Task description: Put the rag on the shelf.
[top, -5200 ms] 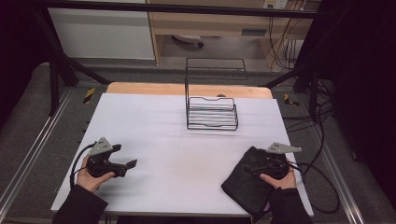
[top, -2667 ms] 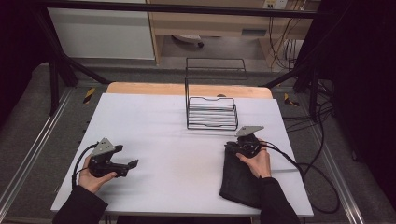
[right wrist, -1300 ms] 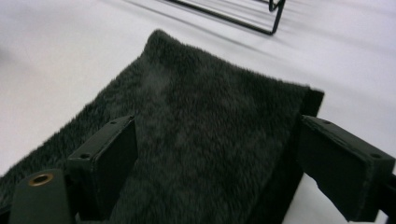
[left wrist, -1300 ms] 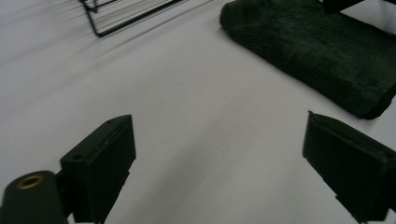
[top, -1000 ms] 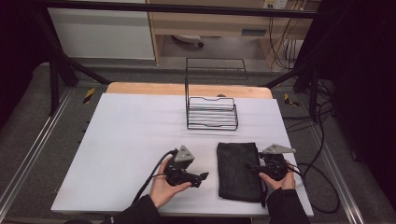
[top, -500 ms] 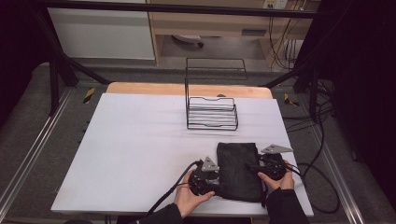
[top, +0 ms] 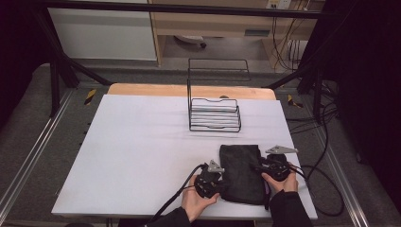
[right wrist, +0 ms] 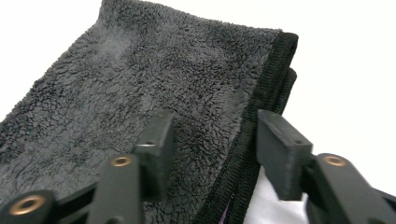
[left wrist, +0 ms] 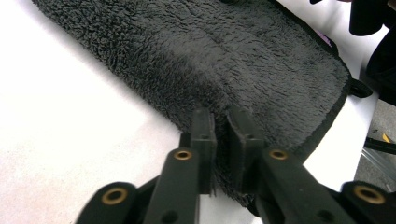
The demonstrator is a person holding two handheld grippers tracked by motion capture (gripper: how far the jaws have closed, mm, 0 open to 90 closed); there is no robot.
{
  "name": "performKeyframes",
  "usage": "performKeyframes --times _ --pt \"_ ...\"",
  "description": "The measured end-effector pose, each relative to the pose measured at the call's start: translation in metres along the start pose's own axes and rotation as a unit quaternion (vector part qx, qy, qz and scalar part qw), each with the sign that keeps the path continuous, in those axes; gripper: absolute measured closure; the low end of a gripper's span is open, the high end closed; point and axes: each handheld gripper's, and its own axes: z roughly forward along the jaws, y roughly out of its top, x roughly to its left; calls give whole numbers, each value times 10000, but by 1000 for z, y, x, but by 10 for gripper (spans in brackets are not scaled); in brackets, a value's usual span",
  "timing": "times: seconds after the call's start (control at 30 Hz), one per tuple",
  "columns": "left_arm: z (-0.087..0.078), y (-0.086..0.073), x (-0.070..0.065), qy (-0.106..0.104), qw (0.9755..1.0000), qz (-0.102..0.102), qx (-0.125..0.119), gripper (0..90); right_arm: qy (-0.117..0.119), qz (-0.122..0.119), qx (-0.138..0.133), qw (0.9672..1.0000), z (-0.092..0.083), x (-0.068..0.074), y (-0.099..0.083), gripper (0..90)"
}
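Pinching black towel [top: 242,173] edge: left gripper [left wrist: 220,140]; right gripper [right wrist: 212,149] closing.

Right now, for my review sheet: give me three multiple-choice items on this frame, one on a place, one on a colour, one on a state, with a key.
1. Where does the wire rack stand?
A. beyond the towel
B. on the towel
C. at the table's left edge

2. What colour is the towel?
A. white
B. black
C. yellow

3. How is the left gripper at the towel?
A. wide open above it
B. fingers pinched on its edge
C. lying on its side, far off

Key: 1 A, the rack stands farther up the table; 2 B, black fleece; 3 B, fingers nearly together on fleece.
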Motion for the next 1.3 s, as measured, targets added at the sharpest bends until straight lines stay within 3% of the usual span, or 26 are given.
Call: performKeyframes --times 0.07,0.23,0.43,0.67,0.87,1.0,1.03,1.2,1.3 --pt "-1 0 0 -4 10000 1 1 840 130 54 -5 9999 0 0 1 616" --pt "-12 2 1 102 9997 204 1 852 193 -41 11 9998 1 4 3 718" --pt "-36 -1 11 340 9988 350 16 856 372 -138 -59 9992 9 15 8 720" --pt "-64 -19 27 521 9979 341 148 857 579 -471 -89 9972 28 47 21 718" --pt "-91 -37 38 641 9975 261 149 856 878 -580 -106 9944 39 74 28 711" --pt "-98 -47 43 662 9975 227 138 853 965 -715 -88 9927 46 89 32 708" --pt "-97 -52 45 607 9980 168 69 851 943 -774 -78 9925 47 91 32 705" --pt "-96 -53 46 578 9980 241 57 805 855 -843 -156 9926 45 90 31 632" --pt "-100 -52 48 647 9975 280 -9 674 730 -873 -243 9932 41 86 30 545"
